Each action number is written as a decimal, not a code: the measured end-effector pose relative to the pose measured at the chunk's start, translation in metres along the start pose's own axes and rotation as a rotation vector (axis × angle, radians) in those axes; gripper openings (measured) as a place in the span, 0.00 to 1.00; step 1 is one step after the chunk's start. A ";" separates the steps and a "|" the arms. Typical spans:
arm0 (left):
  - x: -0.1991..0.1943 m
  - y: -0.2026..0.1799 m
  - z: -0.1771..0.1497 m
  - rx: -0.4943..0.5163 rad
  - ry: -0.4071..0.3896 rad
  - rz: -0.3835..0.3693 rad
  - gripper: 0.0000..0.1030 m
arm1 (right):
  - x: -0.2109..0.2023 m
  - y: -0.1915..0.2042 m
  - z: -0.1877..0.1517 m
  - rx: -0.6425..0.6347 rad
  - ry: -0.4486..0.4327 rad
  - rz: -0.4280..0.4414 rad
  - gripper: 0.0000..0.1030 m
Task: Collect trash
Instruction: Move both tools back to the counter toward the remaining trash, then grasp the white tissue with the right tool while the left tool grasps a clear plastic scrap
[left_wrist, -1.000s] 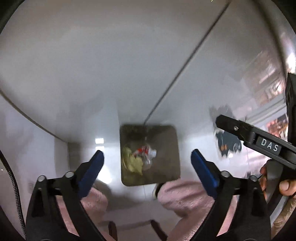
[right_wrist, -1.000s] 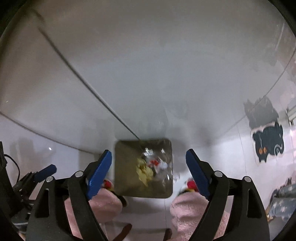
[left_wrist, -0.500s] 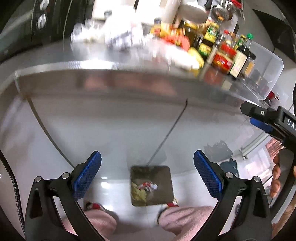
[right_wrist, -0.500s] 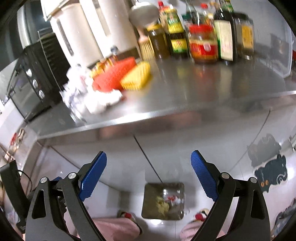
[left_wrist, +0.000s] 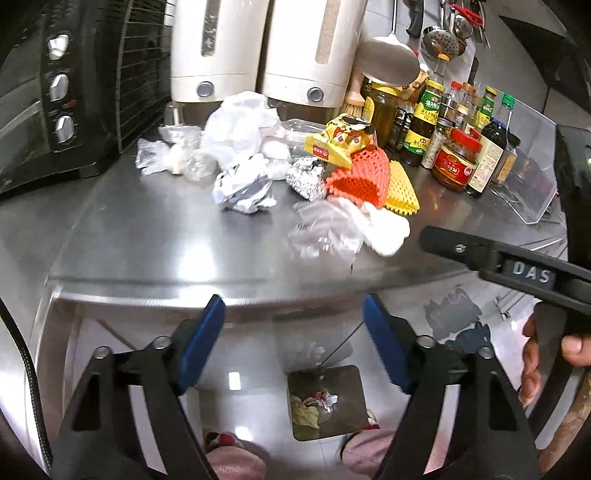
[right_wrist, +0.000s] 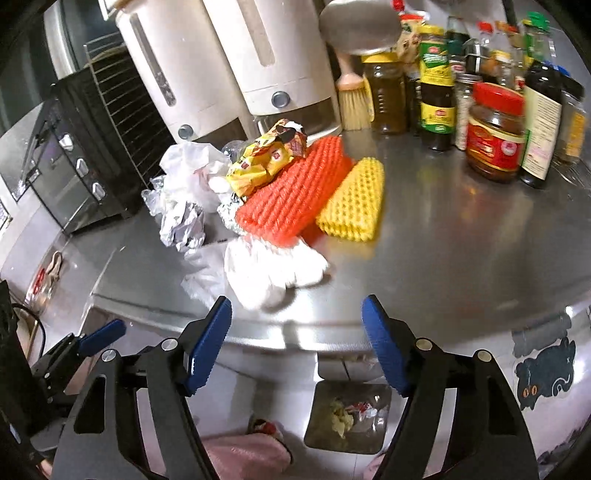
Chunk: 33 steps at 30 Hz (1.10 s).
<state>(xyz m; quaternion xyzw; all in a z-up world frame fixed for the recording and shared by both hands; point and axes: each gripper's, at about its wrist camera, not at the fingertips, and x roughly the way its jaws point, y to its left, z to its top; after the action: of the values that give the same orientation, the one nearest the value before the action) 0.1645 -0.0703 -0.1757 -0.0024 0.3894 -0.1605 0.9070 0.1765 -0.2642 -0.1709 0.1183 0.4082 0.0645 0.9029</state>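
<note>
I see steel counter (left_wrist: 155, 236), black oven (left_wrist: 55, 92) at left, two white dispensers (left_wrist: 266, 48) behind, bottles (right_wrist: 495, 122) at right, pale glossy floor (left_wrist: 251, 406) below; cat sticker (right_wrist: 543, 376), probably on cabinet.

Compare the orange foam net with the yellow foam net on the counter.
The orange foam net is larger and lies partly under a yellow snack wrapper; the yellow foam net is smaller, uncovered, and sits to its right. Both are meshed foam sleeves lying side by side, touching, on the steel counter.

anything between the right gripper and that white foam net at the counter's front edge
Nothing visible. The right gripper, empty with jaws closing, hangs just off the counter edge, and the white foam net lies right beyond it. The rest of the trash sits behind.
</note>
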 end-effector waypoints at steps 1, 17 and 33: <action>0.004 -0.001 0.006 0.005 0.008 -0.008 0.68 | 0.004 0.001 0.005 0.000 0.008 -0.002 0.70; 0.066 -0.018 0.051 0.104 0.138 -0.038 0.52 | 0.061 -0.002 0.034 -0.017 0.175 -0.056 0.31; 0.064 -0.017 0.041 0.085 0.172 -0.067 0.00 | 0.033 -0.009 0.022 -0.016 0.152 -0.034 0.13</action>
<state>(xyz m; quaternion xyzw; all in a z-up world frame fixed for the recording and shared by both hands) 0.2299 -0.1106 -0.1897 0.0370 0.4584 -0.2067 0.8636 0.2151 -0.2691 -0.1825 0.0987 0.4769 0.0611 0.8713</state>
